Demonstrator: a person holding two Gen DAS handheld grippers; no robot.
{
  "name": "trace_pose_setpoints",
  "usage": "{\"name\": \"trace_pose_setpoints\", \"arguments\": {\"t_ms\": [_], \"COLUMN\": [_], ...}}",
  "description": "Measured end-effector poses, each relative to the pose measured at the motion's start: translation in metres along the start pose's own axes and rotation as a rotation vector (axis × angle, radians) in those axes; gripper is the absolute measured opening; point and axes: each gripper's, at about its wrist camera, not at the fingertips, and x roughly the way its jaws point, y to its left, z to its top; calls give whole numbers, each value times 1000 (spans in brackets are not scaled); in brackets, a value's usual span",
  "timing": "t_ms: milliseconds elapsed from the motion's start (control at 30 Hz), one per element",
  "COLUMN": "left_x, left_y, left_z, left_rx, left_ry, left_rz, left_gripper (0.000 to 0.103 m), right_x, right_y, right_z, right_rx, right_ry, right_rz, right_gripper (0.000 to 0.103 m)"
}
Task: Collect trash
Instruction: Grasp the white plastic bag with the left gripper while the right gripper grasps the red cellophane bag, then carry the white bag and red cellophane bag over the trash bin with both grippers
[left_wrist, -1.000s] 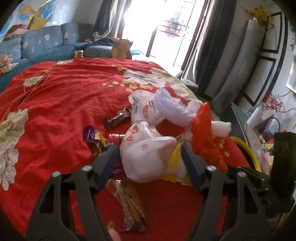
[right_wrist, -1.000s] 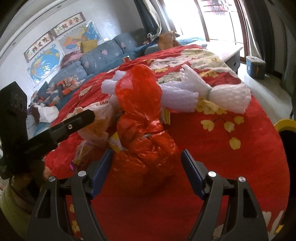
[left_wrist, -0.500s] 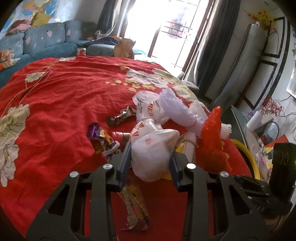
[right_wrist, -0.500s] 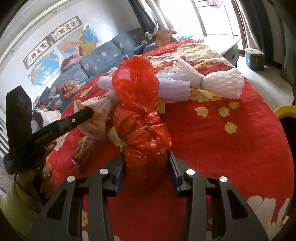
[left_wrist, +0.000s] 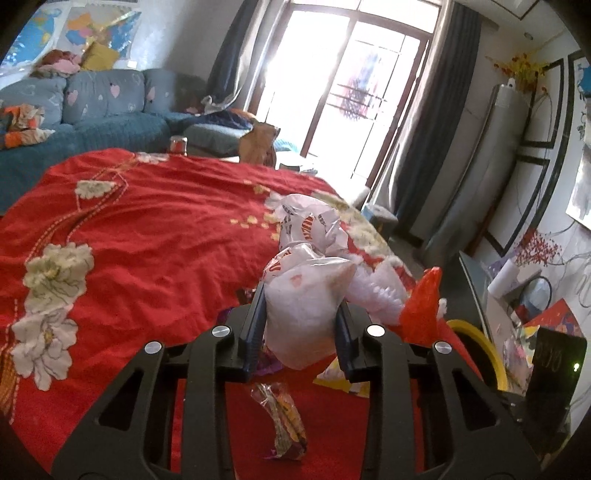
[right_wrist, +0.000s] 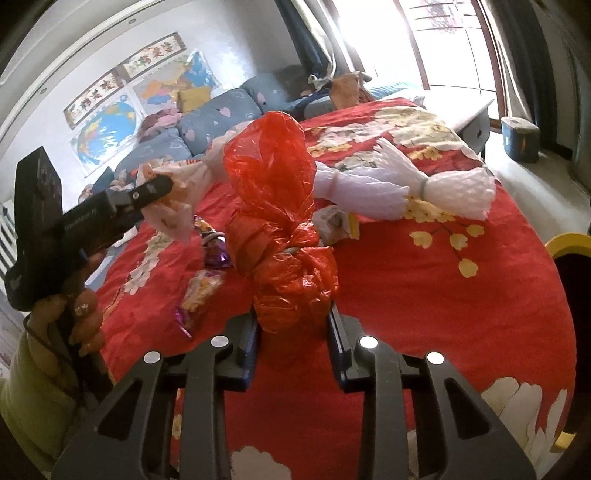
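Plastic fills both grips: your left gripper (left_wrist: 301, 328) clamps the white bag (left_wrist: 303, 314), your right gripper (right_wrist: 293, 341) the red bag (right_wrist: 284, 243), so carry both to the yellow-rimmed bin (left_wrist: 480, 350) (judging by its nearness)

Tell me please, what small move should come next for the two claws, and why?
Probably carry both bags toward the yellow-rimmed bin at the table's edge: the left claw is shut on the white bag, and the right claw is shut on the red bag.
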Motion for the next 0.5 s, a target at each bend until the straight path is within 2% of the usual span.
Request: {"name": "trace_pose_setpoints", "arguments": {"t_ms": [267, 500], "left_x": [-21, -28], "left_y": [-9, -21], "left_z": [10, 10], "left_rx": [14, 41], "left_ry": [-65, -77], "left_rz": [-30, -76], "left_gripper": [26, 26], "right_x": [-10, -26], "right_y": [4, -2], "right_z": [4, 9], "right_rx": [-5, 15], "right_ry": [-26, -69], "right_rz": [7, -15], "right_gripper": [27, 27]}}
